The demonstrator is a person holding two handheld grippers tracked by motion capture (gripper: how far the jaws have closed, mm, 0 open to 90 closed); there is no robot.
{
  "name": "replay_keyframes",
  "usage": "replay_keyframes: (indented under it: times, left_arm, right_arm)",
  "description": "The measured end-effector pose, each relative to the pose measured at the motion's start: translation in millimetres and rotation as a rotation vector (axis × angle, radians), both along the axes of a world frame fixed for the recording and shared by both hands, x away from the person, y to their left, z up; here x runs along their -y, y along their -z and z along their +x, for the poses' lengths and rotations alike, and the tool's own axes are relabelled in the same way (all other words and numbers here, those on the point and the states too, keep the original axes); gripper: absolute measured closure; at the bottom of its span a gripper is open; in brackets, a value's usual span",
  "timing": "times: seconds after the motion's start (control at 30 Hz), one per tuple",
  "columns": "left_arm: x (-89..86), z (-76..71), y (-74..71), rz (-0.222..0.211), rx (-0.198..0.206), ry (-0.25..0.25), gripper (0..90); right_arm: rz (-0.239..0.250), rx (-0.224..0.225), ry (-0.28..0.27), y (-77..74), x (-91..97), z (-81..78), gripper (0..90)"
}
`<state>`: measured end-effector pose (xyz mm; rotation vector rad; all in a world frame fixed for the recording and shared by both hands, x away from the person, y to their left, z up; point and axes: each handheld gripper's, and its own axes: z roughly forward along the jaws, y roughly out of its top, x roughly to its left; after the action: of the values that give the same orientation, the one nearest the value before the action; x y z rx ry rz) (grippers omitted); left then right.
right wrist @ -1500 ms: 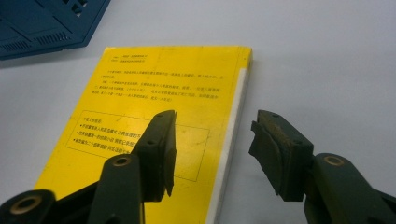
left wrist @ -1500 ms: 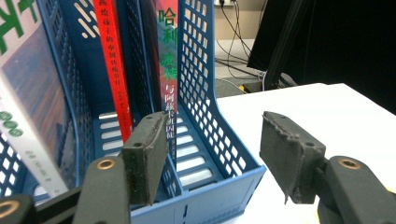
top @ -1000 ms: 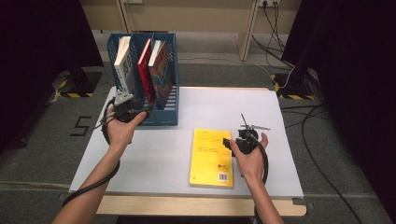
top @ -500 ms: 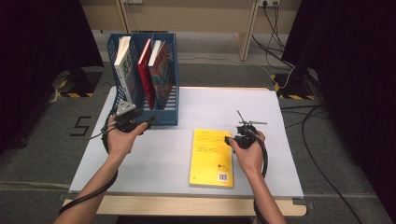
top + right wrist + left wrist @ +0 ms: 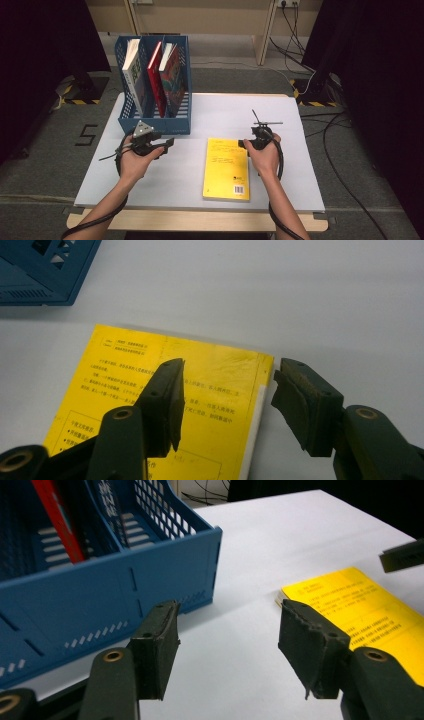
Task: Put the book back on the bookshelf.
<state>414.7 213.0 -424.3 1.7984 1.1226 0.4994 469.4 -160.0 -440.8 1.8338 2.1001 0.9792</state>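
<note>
Left to right: my left gripper (image 5: 167,145) hovers with fingers (image 5: 157,647) well apart and nothing held, just in front of the blue file rack (image 5: 155,125). The yellow book (image 5: 226,169) lies flat on the tabletop (image 5: 300,165). My right gripper (image 5: 243,143), whose jaws have just been opening, straddles the book's far corner without pressing. A shallow bite on that thin edge may slip or bend the cover.

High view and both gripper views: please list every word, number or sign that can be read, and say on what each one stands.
"5": a dark numeral on the grey floor, left of the table.
Yellow book: lines of print and a barcode on its cover, too small and blurred to read.
Books in the blue file rack: cover print blurred, not readable.
</note>
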Motion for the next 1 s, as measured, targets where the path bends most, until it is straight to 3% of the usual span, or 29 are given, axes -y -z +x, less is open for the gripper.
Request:
replay_keyframes:
  times: [0.2,0.43,0.53,0.73,1.0]
  left_arm:
    - [8.2,-5.4,9.3,0.003,-0.027,0.040,40.9]
    - [29.4,-9.5,21.4,-0.007,-0.080,0.114,41.5]
    - [38.3,-10.2,24.8,-0.010,-0.098,0.139,42.4]
    - [55.1,-12.1,31.8,-0.015,-0.125,0.186,44.4]
    - [68.8,-14.2,39.1,-0.012,-0.151,0.216,48.1]
  right_arm:
    - [0.001,-0.012,0.000,2.7,-2.6,9.5,44.3]
    - [0.014,-0.035,-0.004,9.9,-3.6,24.9,47.0]
    - [0.015,-0.048,0.011,11.5,-2.7,29.8,51.6]
    - [-0.002,-0.041,0.055,12.8,1.0,38.3,69.8]
    - [-0.040,-0.079,0.133,22.0,7.4,47.1,79.1]
